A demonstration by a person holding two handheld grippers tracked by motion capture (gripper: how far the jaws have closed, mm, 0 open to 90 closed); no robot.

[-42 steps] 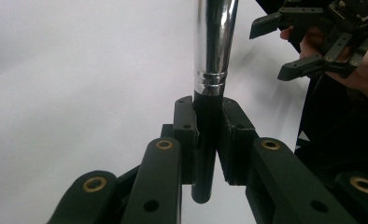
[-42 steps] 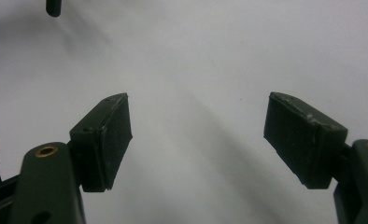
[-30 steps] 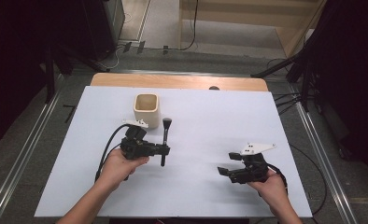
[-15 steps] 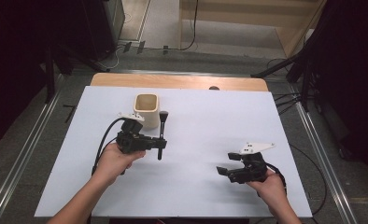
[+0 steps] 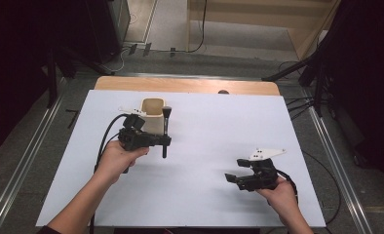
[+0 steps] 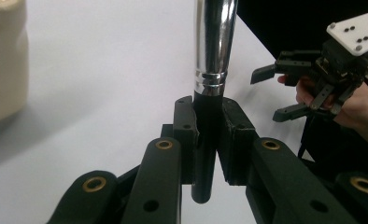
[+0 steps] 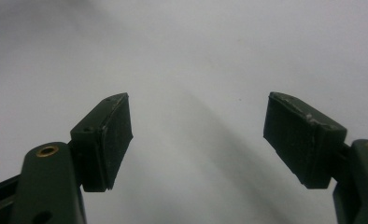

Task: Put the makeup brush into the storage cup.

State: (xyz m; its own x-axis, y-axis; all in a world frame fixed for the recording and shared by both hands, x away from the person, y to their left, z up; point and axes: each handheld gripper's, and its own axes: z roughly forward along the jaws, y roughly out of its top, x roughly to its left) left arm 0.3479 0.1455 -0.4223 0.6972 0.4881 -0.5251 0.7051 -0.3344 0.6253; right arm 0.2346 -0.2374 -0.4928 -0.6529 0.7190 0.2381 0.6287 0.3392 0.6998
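Note:
A makeup brush (image 5: 165, 131) with a black handle and a chrome ferrule (image 6: 214, 42) stands upright in my left gripper (image 5: 164, 142), bristles up. The left gripper (image 6: 208, 135) is shut on the brush's black handle, lifted above the white table (image 5: 204, 126). The brush head is level with a beige cup (image 5: 152, 115) just to its left. That cup (image 6: 4, 60) fills the left edge of the left gripper view. My right gripper (image 5: 230, 178) rests low at the table's front right, open, nothing between its pads (image 7: 112, 140).
In the left gripper view the right hand and its gripper (image 6: 308, 88) show farther off at right. A wooden strip (image 5: 185, 86) runs along the table's far edge. Metal rails (image 5: 336, 156) flank the table on both sides.
My left gripper has lifted the brush and carried it toward the far side, up beside the beige cup. The right gripper has stayed where it was.

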